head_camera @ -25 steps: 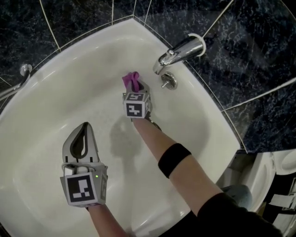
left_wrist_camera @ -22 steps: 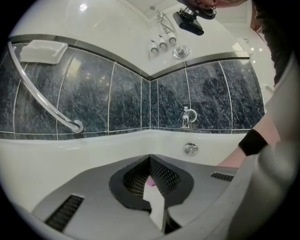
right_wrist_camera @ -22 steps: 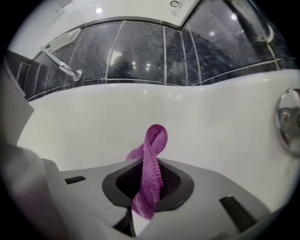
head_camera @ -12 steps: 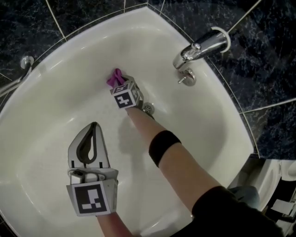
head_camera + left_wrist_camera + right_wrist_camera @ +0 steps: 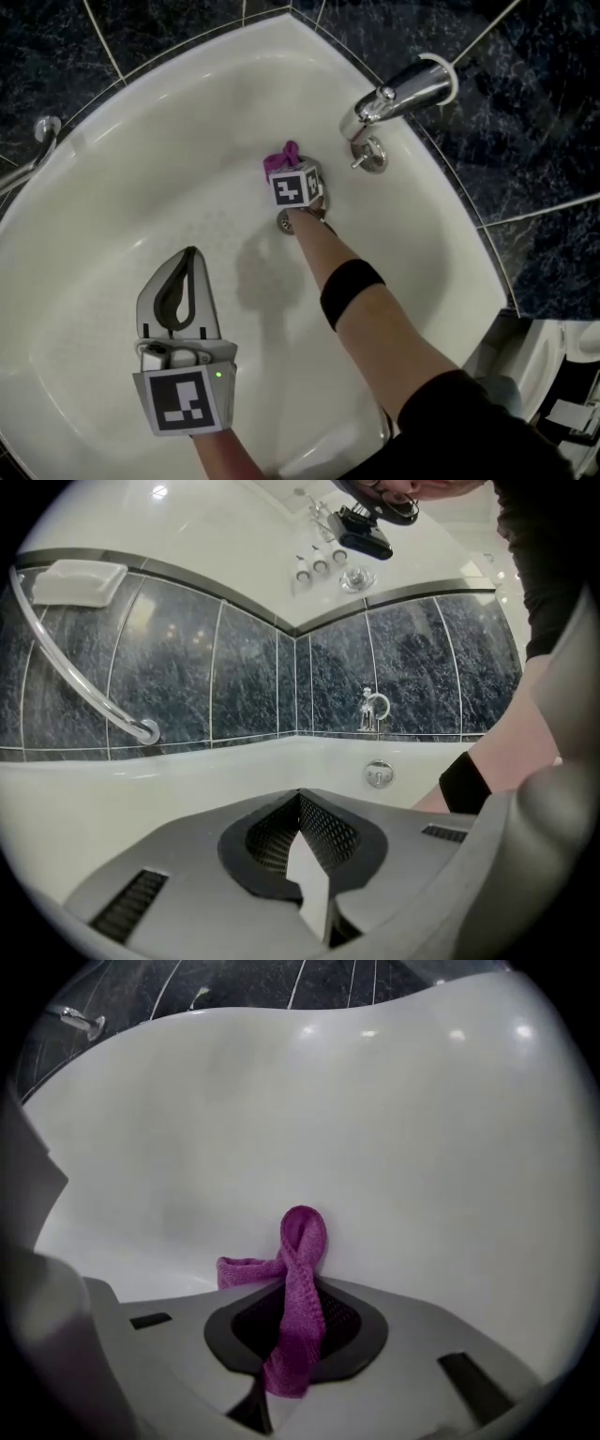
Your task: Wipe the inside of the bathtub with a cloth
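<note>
1. Head view: the right forearm runs from lower right to frame centre, and the right gripper (image 5: 287,171) pitches down inside the bathtub (image 5: 141,169), left of the tap (image 5: 398,91).
2. I read its jaws as narrow, pinching the purple cloth (image 5: 282,157); a loop pokes past the tips.
3. Left gripper (image 5: 181,272), lower left, is level, closed and empty.

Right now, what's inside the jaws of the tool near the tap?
A purple cloth, pinched in the right gripper; a twisted loop pokes out. Part of it is hidden behind one jaw.
</note>
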`<state>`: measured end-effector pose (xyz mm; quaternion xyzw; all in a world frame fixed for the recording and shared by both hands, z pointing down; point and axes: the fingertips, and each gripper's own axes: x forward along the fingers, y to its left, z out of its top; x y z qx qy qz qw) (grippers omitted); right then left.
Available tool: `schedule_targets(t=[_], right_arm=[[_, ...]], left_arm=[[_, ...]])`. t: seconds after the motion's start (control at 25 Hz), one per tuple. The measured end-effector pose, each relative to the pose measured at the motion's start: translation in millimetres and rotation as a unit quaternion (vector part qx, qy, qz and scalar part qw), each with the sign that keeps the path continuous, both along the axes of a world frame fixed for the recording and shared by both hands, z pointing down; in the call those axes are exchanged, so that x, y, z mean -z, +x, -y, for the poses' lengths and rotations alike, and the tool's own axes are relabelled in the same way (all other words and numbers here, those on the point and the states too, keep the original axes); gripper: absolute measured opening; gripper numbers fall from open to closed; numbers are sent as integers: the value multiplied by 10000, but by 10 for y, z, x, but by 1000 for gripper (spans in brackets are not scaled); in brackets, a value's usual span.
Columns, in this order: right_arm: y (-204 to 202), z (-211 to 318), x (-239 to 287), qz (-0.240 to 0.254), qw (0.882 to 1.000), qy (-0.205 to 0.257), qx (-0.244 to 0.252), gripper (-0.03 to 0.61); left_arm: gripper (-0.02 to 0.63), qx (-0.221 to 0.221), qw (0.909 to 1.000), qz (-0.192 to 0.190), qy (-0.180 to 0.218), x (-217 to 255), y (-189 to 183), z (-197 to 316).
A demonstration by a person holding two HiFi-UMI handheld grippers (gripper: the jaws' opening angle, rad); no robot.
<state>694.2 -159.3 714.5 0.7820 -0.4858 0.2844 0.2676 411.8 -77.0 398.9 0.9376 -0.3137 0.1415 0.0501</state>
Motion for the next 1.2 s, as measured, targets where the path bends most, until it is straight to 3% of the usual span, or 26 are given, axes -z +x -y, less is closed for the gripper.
schedule_targets(t=[0.32, 0.48, 0.56, 0.64, 0.76, 0.88, 1.04, 1.2], right_arm=[[59, -483, 11, -182, 9979, -453, -426, 60], [52, -581, 112, -175, 9972, -466, -563, 61], [-127, -452, 198, -193, 9992, -329, -83, 61], [-480, -178, 301, -271, 9959, -137, 856, 61], [-1223, 228, 364, -155, 9715, 79, 2362, 63], [-1904, 439, 255, 111, 9406, 33, 3392, 66], [-2315, 402, -216, 398, 9150, -662, 3961, 66], [-2227, 325, -457, 420, 9173, -893, 3857, 73]], left_arm=[[-3, 22, 9999, -117, -22, 43, -29, 19], [-3, 11, 9998, -183, -27, 61, -19, 11], [-3, 19, 9998, -217, -44, 72, -21, 11], [-2, 31, 9997, -247, -36, 87, -20, 15], [-3, 38, 9997, -248, -24, 87, -7, 5], [-3, 14, 9998, -187, 0, 81, 12, -11], [-3, 31, 9999, -112, -2, 53, 5, 3], [-2, 39, 10000, -34, -30, 16, -22, 24]])
